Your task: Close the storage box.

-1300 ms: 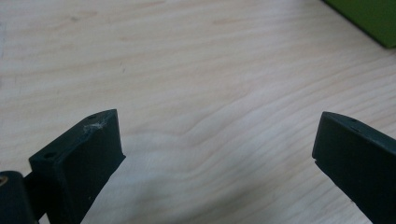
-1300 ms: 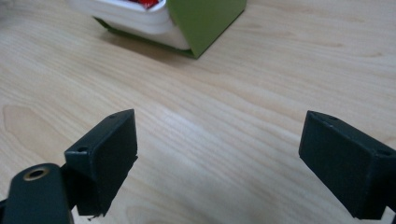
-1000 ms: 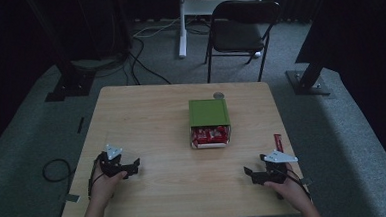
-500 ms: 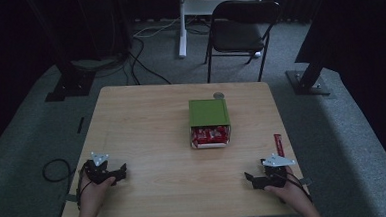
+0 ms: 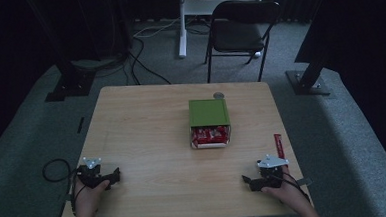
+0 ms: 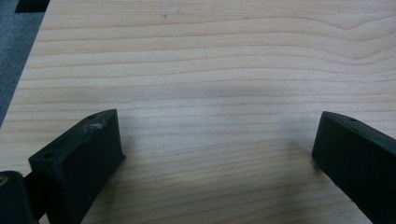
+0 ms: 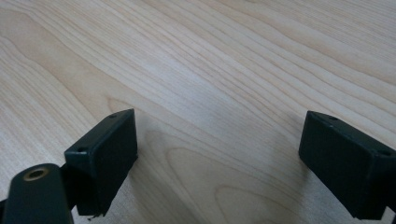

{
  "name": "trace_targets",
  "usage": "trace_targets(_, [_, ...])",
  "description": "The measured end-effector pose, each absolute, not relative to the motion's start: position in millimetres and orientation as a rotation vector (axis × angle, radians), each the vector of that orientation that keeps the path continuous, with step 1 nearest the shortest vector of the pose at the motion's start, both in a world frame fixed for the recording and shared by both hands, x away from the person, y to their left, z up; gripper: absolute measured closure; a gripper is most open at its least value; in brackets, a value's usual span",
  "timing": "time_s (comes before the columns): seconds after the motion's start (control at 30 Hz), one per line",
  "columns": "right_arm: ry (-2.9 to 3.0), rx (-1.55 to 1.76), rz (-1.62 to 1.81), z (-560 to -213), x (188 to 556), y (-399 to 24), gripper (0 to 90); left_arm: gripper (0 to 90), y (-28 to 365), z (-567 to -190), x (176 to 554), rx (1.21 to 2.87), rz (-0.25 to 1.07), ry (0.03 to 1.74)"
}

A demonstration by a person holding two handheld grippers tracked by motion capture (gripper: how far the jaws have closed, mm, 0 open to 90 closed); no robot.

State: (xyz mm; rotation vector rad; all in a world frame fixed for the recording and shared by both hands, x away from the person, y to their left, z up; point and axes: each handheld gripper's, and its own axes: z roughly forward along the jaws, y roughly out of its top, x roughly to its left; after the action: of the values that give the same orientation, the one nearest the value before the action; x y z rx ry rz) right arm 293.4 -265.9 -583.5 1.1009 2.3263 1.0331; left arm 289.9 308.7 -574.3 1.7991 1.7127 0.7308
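Observation:
A green box lies at the middle of the wooden table, its near end showing red packets. A single red packet lies near the table's right edge. My left gripper rests at the near left corner, open, with bare wood between its jaws. My right gripper rests at the near right, also open over bare wood, a short way in front of the single red packet.
A small round grey disc lies just behind the green box. A black chair and a white stand are on the carpet beyond the table. Dark stand feet flank it.
Both hands have drawn back toward the near edge of the table. The left gripper moved farther left and nearer. The single red packet now lies uncovered beyond the right gripper.

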Motion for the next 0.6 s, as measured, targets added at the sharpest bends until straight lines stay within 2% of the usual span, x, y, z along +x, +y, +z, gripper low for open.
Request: trace_targets(0.6, [2.346, 1.094, 1.042, -583.8, 294.1, -266.0, 10.8, 2.5, 305.0, -574.8, 284.5, 1.738, 0.761, 1.788])
